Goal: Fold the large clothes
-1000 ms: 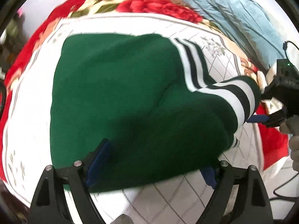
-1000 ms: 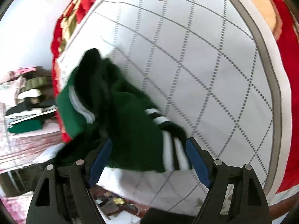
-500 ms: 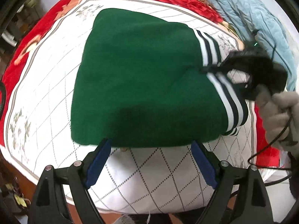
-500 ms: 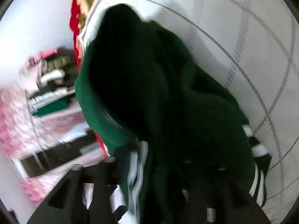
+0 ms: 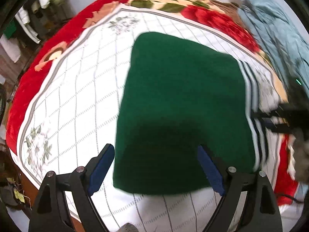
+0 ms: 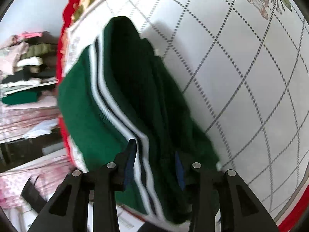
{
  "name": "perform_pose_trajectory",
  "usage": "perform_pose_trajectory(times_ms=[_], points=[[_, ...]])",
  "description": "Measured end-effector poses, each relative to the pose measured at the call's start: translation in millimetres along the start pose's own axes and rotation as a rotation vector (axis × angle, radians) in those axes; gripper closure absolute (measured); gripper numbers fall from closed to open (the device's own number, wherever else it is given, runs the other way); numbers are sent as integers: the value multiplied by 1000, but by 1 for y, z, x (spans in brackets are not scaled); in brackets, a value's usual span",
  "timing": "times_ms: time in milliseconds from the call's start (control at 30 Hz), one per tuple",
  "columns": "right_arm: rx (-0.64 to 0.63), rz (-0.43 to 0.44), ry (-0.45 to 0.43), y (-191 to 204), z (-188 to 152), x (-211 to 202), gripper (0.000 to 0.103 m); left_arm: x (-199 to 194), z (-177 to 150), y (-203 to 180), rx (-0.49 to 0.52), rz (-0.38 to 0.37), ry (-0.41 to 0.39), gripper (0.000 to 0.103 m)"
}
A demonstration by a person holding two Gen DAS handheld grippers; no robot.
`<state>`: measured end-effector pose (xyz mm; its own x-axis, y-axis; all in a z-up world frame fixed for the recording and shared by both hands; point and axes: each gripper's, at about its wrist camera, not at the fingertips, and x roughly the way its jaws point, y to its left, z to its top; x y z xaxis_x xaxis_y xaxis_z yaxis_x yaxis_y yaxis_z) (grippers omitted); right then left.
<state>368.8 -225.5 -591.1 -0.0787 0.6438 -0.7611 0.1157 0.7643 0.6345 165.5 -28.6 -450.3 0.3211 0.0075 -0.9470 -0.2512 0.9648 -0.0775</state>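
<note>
Lying folded on the bed (image 5: 81, 100), the sweater (image 5: 179, 106) has its striped hem clamped in the right gripper (image 6: 154, 166) fingers, probably to square that edge; the left gripper (image 5: 156, 170) hovers near, fingers apart, empty.

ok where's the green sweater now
Green sweater lies folded on the white quilt, right of centre in the left view; right tongs grip its striped edge.

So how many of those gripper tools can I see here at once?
2. The left gripper hangs open at the green sweater's near edge. The right gripper sits at its striped hem on the right, blurred there; its own camera shows it clamping the fabric.
</note>
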Motion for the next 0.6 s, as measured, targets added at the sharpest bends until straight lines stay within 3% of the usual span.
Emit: perform_pose_trajectory(times_ms=[67,200,267,300,367,400,533,600], points=[[15,25,31,-6,-12,-3,80,7,8,3,16,6,-16,16],[140,189,73,-15,-25,-9,85,13,19,7,24,60,-31,16],[162,195,81,-19,-30,-13,85,13,23,7,25,60,-49,16],[155,140,90,-30,-34,-12,85,14,27,8,28,55,-53,16],[86,-95,105,-38,-35,3,79,17,35,6,38,52,-56,15],[66,-153,123,-42,-35,12,77,20,40,4,49,55,-54,14],[75,-182,113,-29,-27,1,69,32,70,-2,75,85,-68,14],[35,-288,2,-14,-24,-29,68,42,89,-4,88,116,-75,14]])
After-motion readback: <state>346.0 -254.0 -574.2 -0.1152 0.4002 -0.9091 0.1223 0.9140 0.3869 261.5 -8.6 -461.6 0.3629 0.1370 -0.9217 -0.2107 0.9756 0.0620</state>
